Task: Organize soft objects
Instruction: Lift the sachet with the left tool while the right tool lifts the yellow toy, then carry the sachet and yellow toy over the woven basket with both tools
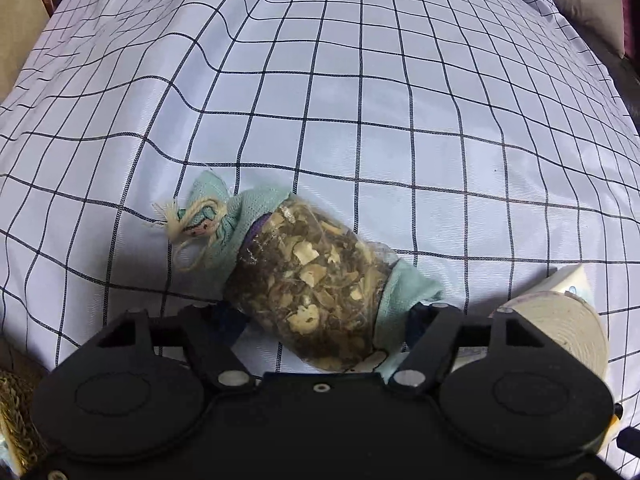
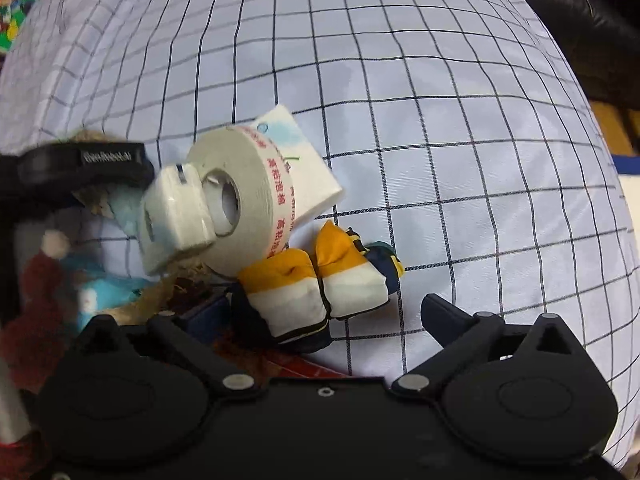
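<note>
A herb sachet point(image 1: 308, 280) lying on the checked bedsheet point(image 1: 360, 100) is pinched by the left tool point(image 1: 320, 316), while the right tool point(image 2: 316, 316) is spread wide around a yellow-and-white pouch point(image 2: 320, 284) beside a foam tape roll point(image 2: 240, 204).

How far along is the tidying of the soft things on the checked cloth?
Nothing looks sorted yet. The left gripper has its fingers around the herb sachet. The right gripper stands open over the folded yellow-and-white cloth. The foam tape roll and other items remain loose.
</note>
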The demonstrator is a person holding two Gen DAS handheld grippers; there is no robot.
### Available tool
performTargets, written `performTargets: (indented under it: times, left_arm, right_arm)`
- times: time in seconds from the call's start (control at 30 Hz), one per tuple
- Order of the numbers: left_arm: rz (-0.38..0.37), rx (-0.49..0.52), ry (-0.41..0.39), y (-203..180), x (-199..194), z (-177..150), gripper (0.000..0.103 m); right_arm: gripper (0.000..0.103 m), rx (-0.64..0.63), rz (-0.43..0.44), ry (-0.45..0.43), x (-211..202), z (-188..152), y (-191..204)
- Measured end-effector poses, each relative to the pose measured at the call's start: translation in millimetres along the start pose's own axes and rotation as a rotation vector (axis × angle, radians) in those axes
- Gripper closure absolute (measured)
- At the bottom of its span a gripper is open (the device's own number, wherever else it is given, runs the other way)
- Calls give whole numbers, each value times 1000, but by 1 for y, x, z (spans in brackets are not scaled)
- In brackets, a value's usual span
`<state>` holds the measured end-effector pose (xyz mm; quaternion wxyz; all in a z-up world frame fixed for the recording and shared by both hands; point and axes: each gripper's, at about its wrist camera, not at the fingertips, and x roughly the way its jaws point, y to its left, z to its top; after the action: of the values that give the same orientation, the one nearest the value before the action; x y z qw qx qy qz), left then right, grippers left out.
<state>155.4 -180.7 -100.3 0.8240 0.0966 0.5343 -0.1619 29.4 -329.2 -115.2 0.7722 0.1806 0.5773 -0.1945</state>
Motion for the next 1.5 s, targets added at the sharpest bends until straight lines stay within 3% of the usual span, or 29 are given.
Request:
performTargets:
  times: [0.07, 0.13, 0.17, 0.3, 0.6, 1.0, 1.5]
  left_arm:
    - [-2, 1, -1, 6, -3, 0, 36]
    - [-5, 0, -1, 6, -4, -1, 36]
    - [-6, 0, 0, 8, -2, 0, 37]
    - [-17, -8, 2, 18, -2, -1, 40]
    - [23, -17, 8, 22, -9, 2, 43]
    - [98, -42, 23, 29, -35, -2, 43]
    - [128, -11, -55, 17, -105, -24, 43]
  right_arm:
    - [3, -32, -28, -9, 5, -1, 6]
    - [14, -58, -29, -10, 11, -1, 10]
    - [25, -66, -18, 5, 14, -1, 11]
    - [36, -62, 10, 31, 19, 0, 11]
    - [38, -17, -30, 4, 0, 5, -13]
    - [38, 48, -144, 60, -16, -13, -69]
    - [38, -24, -140, 128, -47, -71, -84]
